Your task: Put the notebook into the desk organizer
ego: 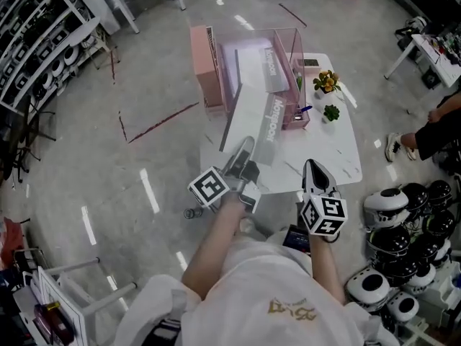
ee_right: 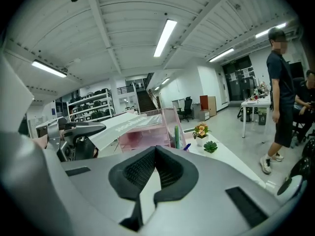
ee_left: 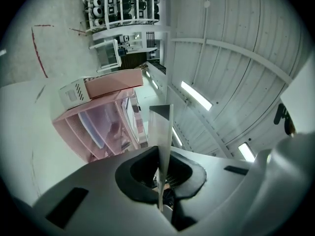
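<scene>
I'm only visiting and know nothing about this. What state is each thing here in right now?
left gripper: fingers shut on the notebook's edge.
right gripper: fingers shut, nothing between them.
notebook: lifted and tilted, reaching toward the desk organizer, not yet inside.
desk organizer: upright on the table.
flowering plant: upright in its pot.
green plant: upright in its pot.

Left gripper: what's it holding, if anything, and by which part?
The left gripper holds the notebook, its fingers clamped on the near end, the end away from the pink desk organizer.
</scene>
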A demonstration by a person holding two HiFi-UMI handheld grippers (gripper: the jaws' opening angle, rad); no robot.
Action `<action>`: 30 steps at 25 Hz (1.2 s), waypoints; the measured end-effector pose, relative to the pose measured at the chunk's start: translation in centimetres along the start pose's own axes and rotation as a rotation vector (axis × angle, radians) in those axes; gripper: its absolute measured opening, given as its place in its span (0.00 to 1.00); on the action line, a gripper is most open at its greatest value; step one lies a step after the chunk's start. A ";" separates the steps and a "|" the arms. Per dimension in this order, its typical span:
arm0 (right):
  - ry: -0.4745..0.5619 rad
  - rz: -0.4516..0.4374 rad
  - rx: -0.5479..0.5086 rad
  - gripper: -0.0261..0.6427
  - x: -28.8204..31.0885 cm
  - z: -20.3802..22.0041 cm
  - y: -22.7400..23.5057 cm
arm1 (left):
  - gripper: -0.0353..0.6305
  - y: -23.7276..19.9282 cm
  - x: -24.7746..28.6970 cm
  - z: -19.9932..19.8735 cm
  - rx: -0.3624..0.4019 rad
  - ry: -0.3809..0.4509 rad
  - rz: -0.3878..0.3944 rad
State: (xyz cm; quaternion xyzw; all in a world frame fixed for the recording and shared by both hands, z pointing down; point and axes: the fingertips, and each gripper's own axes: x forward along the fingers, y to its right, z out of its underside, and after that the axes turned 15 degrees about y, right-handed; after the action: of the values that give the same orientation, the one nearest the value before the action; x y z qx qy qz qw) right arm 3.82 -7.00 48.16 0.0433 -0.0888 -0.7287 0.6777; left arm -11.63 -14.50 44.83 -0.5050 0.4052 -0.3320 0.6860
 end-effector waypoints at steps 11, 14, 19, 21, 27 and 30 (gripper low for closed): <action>0.011 -0.031 0.032 0.06 4.4 -0.4 2.7 | 0.09 -1.0 4.3 -0.5 0.046 0.033 -0.010; 0.012 -0.061 0.036 0.06 6.1 -0.7 3.1 | 0.09 -1.6 5.3 -1.0 0.105 0.046 -0.020; 0.013 -0.083 0.053 0.06 8.4 -0.6 4.4 | 0.09 -2.3 7.3 -1.1 0.137 0.064 -0.028; 0.017 -0.081 0.059 0.06 9.2 -0.7 5.0 | 0.09 -2.4 8.2 -1.1 0.147 0.063 -0.030; 0.017 -0.067 0.076 0.06 11.1 -0.8 7.1 | 0.09 -2.8 10.4 -1.1 0.146 0.078 -0.054; 0.013 -0.074 0.085 0.06 12.2 -0.5 8.0 | 0.10 -3.1 11.9 -0.7 0.122 0.091 -0.057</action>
State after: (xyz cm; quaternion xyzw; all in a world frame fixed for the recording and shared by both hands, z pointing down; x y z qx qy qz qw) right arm 10.78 -19.72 49.82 0.0798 -0.1136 -0.7485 0.6485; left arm -7.02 -25.86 45.08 -0.4577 0.4005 -0.3981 0.6867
